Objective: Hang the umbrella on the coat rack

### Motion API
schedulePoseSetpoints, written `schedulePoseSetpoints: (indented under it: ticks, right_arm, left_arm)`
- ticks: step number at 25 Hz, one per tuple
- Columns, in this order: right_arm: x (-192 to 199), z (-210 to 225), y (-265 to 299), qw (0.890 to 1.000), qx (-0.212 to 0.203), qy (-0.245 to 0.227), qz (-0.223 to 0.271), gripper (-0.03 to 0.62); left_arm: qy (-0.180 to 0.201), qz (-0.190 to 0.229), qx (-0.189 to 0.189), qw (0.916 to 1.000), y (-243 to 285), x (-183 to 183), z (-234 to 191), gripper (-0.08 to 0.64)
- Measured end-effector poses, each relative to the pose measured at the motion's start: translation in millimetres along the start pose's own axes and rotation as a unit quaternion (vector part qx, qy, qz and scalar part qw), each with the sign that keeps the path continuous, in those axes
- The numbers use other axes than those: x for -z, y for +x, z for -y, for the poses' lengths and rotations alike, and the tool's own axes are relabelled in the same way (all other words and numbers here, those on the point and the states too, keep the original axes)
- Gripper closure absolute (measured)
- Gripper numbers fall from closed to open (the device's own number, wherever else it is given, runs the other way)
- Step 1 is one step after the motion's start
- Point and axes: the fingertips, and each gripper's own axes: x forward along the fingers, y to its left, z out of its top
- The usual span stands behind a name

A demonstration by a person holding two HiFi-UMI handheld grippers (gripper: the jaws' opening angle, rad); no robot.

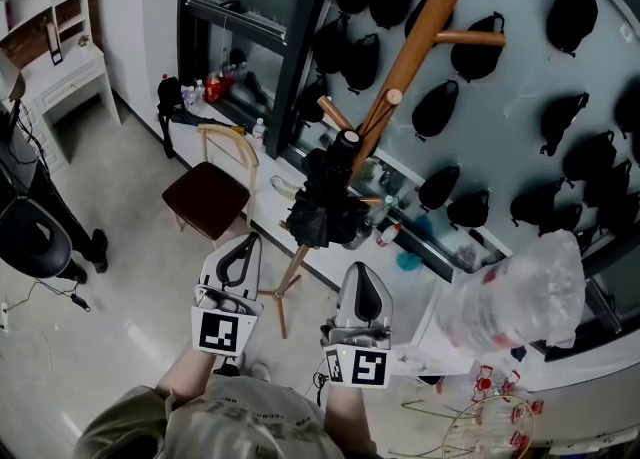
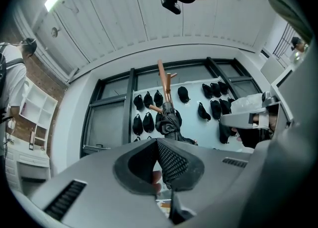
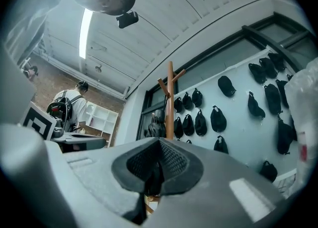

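Note:
A black folded umbrella hangs from a peg of the wooden coat rack, against its pole. Both grippers are below it and apart from it in the head view. My left gripper is shut with nothing between its jaws. My right gripper beside it is shut and empty too. In the left gripper view the jaws are closed, and the umbrella hangs on the rack ahead. The right gripper view shows its closed gripper, the rack and the umbrella left of the pole.
Several black caps hang on the pale wall behind the rack. A wooden chair stands left of the rack's feet. A clear plastic bag sits at the right. A person stands far left near a white desk.

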Motion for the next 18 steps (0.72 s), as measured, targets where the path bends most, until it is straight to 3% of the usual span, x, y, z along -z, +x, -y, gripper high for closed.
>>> schedulePoseSetpoints:
  ticks: [4,9,18]
  right_arm:
    - [-5.5,-2.2,1.6,1.000,-0.004,-0.005,0.008,0.591]
    - [-8.4,-8.1,4.9,0.999,-0.005,-0.050,0.005,0.592]
    - [-12.6,-4.9,8.2,0.998,0.002,-0.057,0.001,0.592]
  left_arm:
    - [-0.002,0.001,0.001,1.0000,0.1,-1.6,-0.2,0.549]
    - [0.002,0.005,0.006,1.0000,1.9,-3.7,0.8,0.551]
    - [0.002,0.006,0.018,0.9998,5.5,-3.0,5.6,0.551]
